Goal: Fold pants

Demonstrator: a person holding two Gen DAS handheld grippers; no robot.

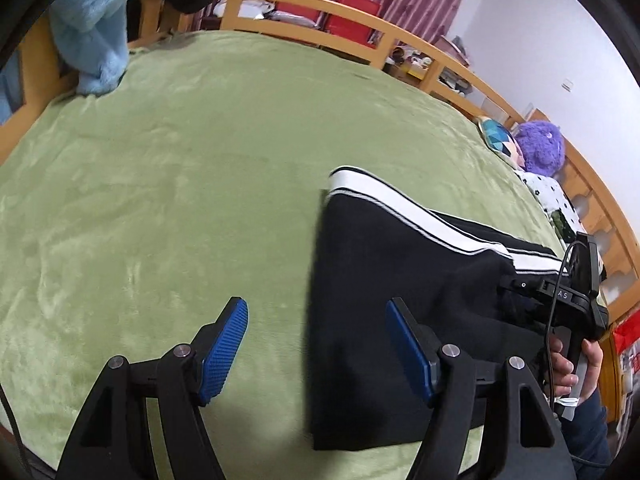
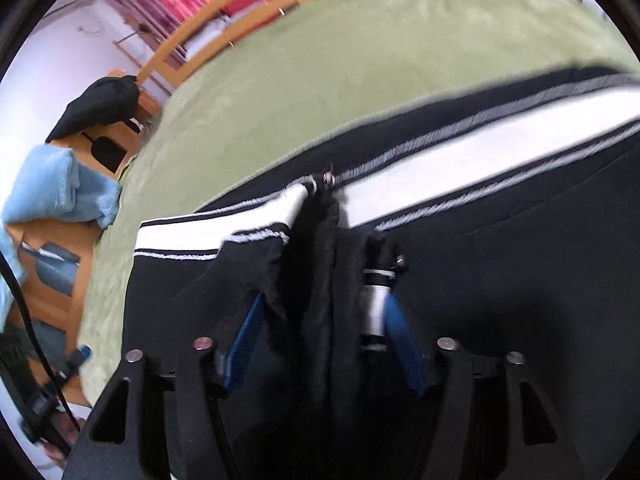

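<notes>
Lying on a green blanket (image 1: 180, 168) that covers the bed, one pair of black pants (image 1: 400, 280) with a white side stripe takes up the 3 o'clock half of the left wrist view. Two grippers are in play, each with two blue-padded fingers.

The left gripper (image 1: 316, 344) hangs over the bed with its fingers spread apart and nothing between them. Its 9 o'clock finger (image 1: 224, 352) sits over bare blanket; its 3 o'clock finger (image 1: 408, 352) sits over the black cloth, just inside the straight edge of the pants that runs from 12 to 6 o'clock between the two. Whether either pad touches the cloth I cannot tell.

At 3 o'clock in that view a hand (image 1: 576, 368) holds the second tool against the far part of the pants.

Seen from the right wrist, the right gripper (image 2: 324, 336) has its fingers apart too, with a bunched fold of black cloth and a drawstring with a white tip (image 2: 374, 312) standing between them. The pads do not visibly press on it. The white stripe (image 2: 460, 160) runs from 9 toward 2 o'clock just beyond the fingertips.

One light blue fluffy cloth (image 1: 96, 40) drapes the wooden bed rail (image 1: 304, 4) at 11 o'clock, and one purple plush toy (image 1: 540, 144) sits at 2 o'clock.
</notes>
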